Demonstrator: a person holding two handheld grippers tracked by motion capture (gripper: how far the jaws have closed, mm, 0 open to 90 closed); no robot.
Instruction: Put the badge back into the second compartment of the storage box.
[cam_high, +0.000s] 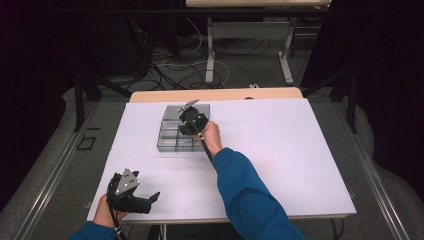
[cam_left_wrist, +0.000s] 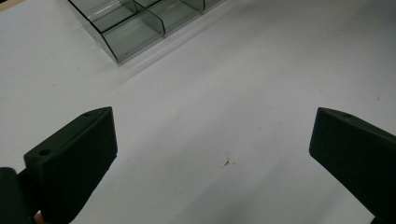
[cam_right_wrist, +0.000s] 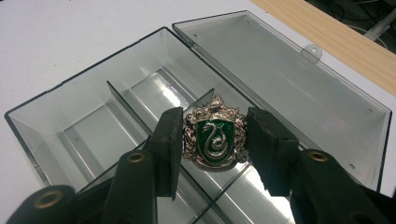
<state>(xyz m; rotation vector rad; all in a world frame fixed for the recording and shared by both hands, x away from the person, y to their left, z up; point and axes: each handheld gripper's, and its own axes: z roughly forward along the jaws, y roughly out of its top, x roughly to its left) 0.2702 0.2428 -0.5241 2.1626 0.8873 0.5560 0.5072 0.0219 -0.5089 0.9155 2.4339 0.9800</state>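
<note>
Looking down from the high view: right gripper (cam_high: 189, 120) is stretched out over a clear compartment box (cam_high: 170, 142) near the far middle of the white table (cam_high: 290, 160). What sits between its jaws is too small to make out here. Left gripper (cam_high: 152, 197) rests low at the near left edge, well apart from the box.

Left gripper view: jaws spread wide with nothing between them, bare table below; one corner of the box (cam_left_wrist: 135, 28) lies far ahead.

Right gripper view: jaws pinch a crest badge (cam_right_wrist: 215, 137) by its left and right edges — green enamel shield, silver snake, ornate silver border. It hangs just above the dividers, over the middle of the box. The hinged lid (cam_right_wrist: 289, 70) lies open flat beyond, with a wooden strip (cam_right_wrist: 336, 37) at the table's far side.

Handling, as a judgement: looks like cast metal, so stiff and small but dense for its size; glossy enamel and smooth rim likely slippery against flat pads. Scrolled edges give the pads some bite. Side-edge grip seems right; keep off the enamel face.

View differences: the right gripper view alone gives the badge's detail and grip; the high view gives the spacing of both hands.
</note>
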